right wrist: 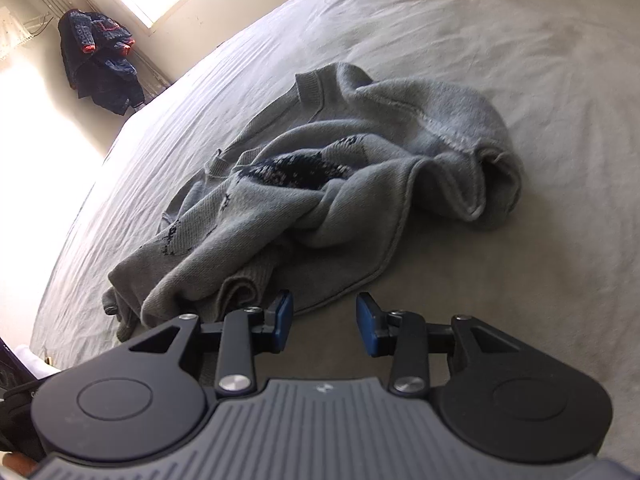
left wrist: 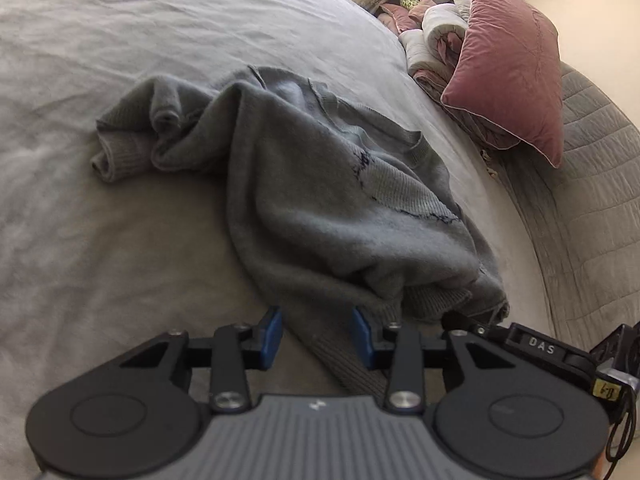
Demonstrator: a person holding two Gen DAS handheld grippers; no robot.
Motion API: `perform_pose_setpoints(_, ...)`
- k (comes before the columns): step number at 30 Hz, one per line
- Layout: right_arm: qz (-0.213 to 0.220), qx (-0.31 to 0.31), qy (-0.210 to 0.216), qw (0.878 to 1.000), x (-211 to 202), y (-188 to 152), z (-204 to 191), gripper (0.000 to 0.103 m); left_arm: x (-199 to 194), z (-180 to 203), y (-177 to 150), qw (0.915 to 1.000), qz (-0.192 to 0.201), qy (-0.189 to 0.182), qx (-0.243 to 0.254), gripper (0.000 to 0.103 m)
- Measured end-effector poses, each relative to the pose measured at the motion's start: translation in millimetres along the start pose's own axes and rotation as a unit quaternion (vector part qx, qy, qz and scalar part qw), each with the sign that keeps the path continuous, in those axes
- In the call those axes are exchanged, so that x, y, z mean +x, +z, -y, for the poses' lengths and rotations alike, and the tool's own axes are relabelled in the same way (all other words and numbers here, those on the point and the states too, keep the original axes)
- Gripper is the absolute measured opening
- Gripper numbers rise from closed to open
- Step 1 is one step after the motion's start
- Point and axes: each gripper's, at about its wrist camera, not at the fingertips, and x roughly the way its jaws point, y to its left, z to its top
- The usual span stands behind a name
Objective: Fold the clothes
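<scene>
1. Both grippers' fingers stood apart, clamping nothing: left gripper [left wrist: 316,338], right gripper [right wrist: 325,322].
2. Crumpled grey sweater [left wrist: 320,184] lay mid-frame on the bed [left wrist: 100,240], running lower right to upper left.
3. Its ribbed hem [left wrist: 344,364] passed between the left fingers, so the left was probably nearer; the right's stood just short of an edge.

Grey knitted sweater [right wrist: 320,184], ahead of the tongs: grey with a dark navy knitted motif and ribbed hems. Pale grey bed sheet [left wrist: 120,60] beneath: plain. Dusty-pink velvet cushion [left wrist: 508,68], ahead-right of the left tongs: plain pink. Navy hanging garment [right wrist: 100,64], far ahead-left of the right tongs: navy with orange-red trim. Finger pads [left wrist: 270,336]: blue.
</scene>
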Motion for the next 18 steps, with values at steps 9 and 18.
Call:
perform_pose_setpoints(9,-0.002,0.042,0.029,0.999,25,-3,-6,0.038,28,17,-17,0.9991,-0.038,-0.018,-0.004,0.029)
perform_pose_setpoints(18,0.008,0.05,0.05,0.997,27,-3,-5,0.005,20,22,-20,0.9997,-0.02,-0.003,0.012,0.008)
